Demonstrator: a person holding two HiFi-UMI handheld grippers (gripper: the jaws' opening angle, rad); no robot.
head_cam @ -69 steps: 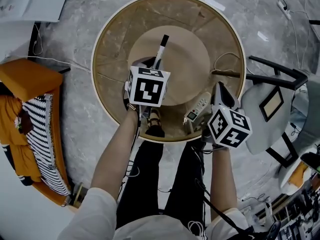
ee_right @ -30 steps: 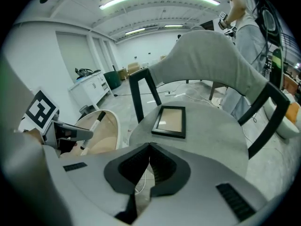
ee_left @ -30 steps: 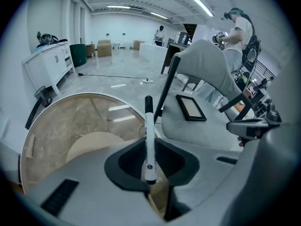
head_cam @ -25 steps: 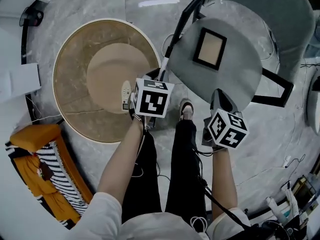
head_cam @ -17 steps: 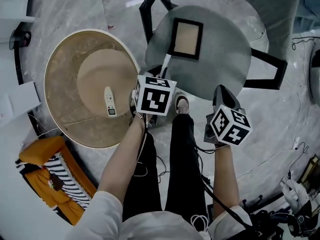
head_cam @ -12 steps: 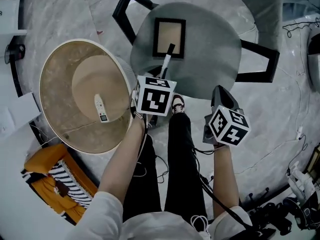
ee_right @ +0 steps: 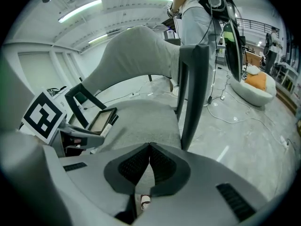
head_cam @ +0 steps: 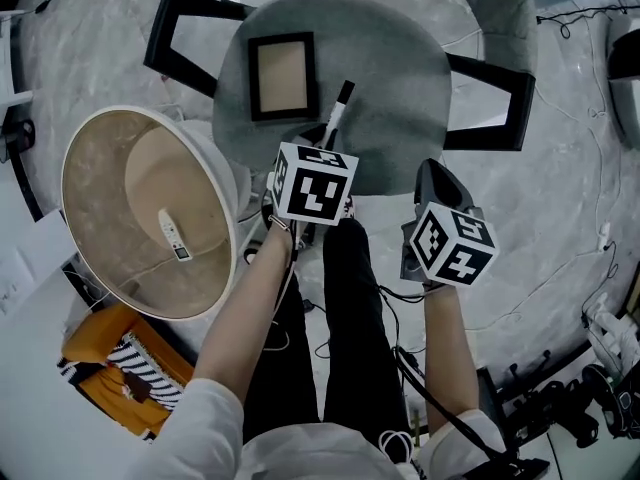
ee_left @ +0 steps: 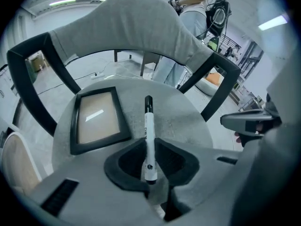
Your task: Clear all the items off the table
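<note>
Left gripper (ee_left: 149,149): jaws pinch a slim white marker (ee_left: 148,124) with a black cap. It is held over the grey fabric chair seat (head_cam: 390,78), upper centre, just right of a flat dark-rimmed picture frame (head_cam: 281,75). Right gripper (ee_right: 147,150): ribbed jaws pressed together, nothing between. A white remote (head_cam: 172,236) lies on the round tan desk (head_cam: 100,168), left of frame. Earlier, the marker and both grippers stood over that desk.

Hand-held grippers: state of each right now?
Left hand-held gripper: closed on the marker.
Right hand-held gripper: closed, nothing between its jaws.
</note>
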